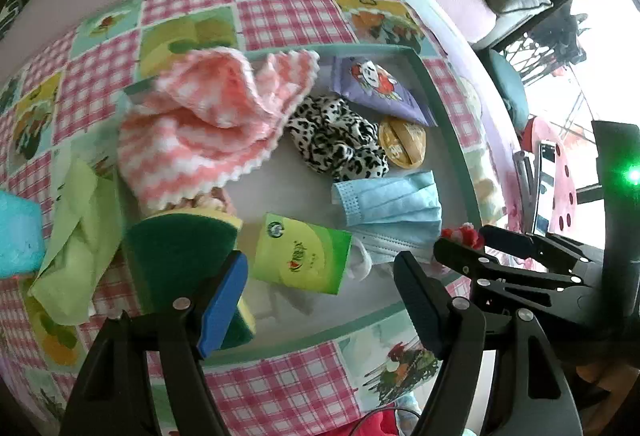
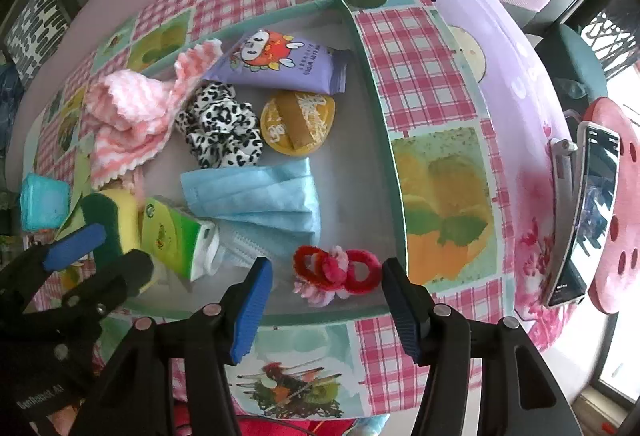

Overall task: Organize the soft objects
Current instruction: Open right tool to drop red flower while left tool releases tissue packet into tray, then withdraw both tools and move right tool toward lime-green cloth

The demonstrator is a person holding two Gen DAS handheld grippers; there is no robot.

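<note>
Hanging over the tray's (image 2: 376, 75) near edge, the right gripper (image 2: 326, 306) stands open and empty above the red hair ties (image 2: 338, 268) and the left gripper (image 1: 320, 306), also open, beside the sponge (image 1: 180, 256), with soft goods gathered inside toward the far corner.

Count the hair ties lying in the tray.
4, maybe more hidden. The leopard-print scrunchie lies mid-tray beside the pink cloth. Two red hair ties and a pink one cluster at the near rim, between the right claw's open fingers.
</note>
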